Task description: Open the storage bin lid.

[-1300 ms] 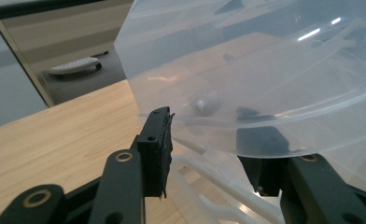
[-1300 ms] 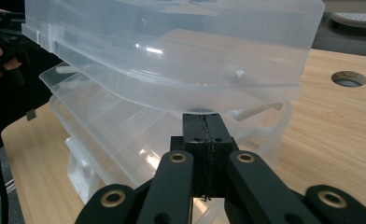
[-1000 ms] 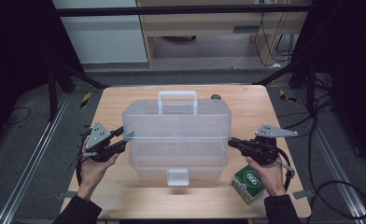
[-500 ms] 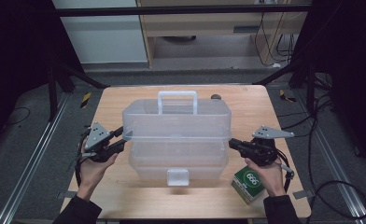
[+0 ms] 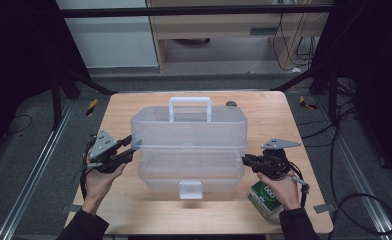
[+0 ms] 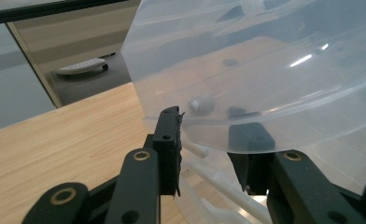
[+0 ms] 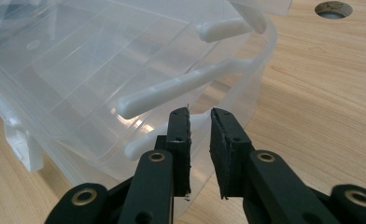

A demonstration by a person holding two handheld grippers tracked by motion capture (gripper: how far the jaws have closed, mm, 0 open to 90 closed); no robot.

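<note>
A clear plastic toolbox [image 5: 189, 145] with a white handle [image 5: 189, 101] stands mid-table, its lid lifted a little off the base. My left gripper [image 5: 129, 148] is at the box's left end. In the left gripper view the lid's curved end wall [image 6: 246, 70] sits between the jaws, one pad [image 6: 172, 135] against its outside and the other seen through the plastic. My right gripper [image 5: 246, 160] is at the right end. Its jaws [image 7: 200, 126] have just been opening. A narrow gap shows, with the box's thin rim [image 7: 260, 93] just ahead and white hinge arms [image 7: 181, 88] inside.
A green and white carton [image 5: 265, 199] lies by the person's right hand near the front right corner. A white latch [image 5: 190, 189] hangs on the box's front. A round hole [image 5: 231, 104] marks the tabletop behind the box. Bare wood surrounds the box.
The right gripper has sunk slightly at the box's right end. The left hand and the box have stayed where they were.
</note>
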